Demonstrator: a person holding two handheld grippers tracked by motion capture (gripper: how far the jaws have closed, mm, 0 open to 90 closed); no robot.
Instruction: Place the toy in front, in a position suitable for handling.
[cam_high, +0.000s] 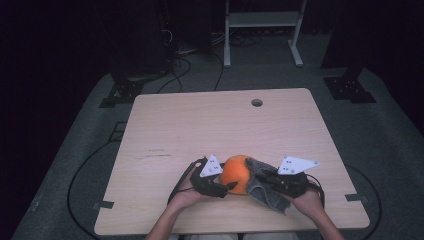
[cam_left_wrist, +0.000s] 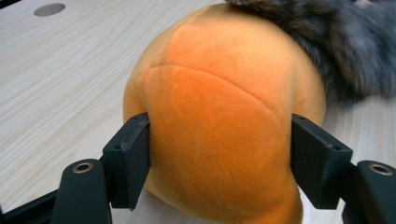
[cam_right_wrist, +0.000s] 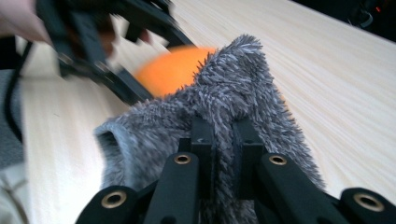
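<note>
Light wooden table in a dark room: two hand-held grippers meet at its near edge.

Left gripper clamps the orange plush ball, which rests on the table at near centre. Right gripper, jaws pinched, holds the grey fuzzy cloth draped against the ball's right side.

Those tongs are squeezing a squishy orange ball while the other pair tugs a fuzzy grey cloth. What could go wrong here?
The left tongs pinch only the soft sides of the orange plush ball, so it might squirm out as it squashes. The right tongs clamp a thin fold of the grey fuzzy cloth, which may slip free if pulled. The cloth drapes over the ball, so tugging it could drag the ball along the table.
</note>
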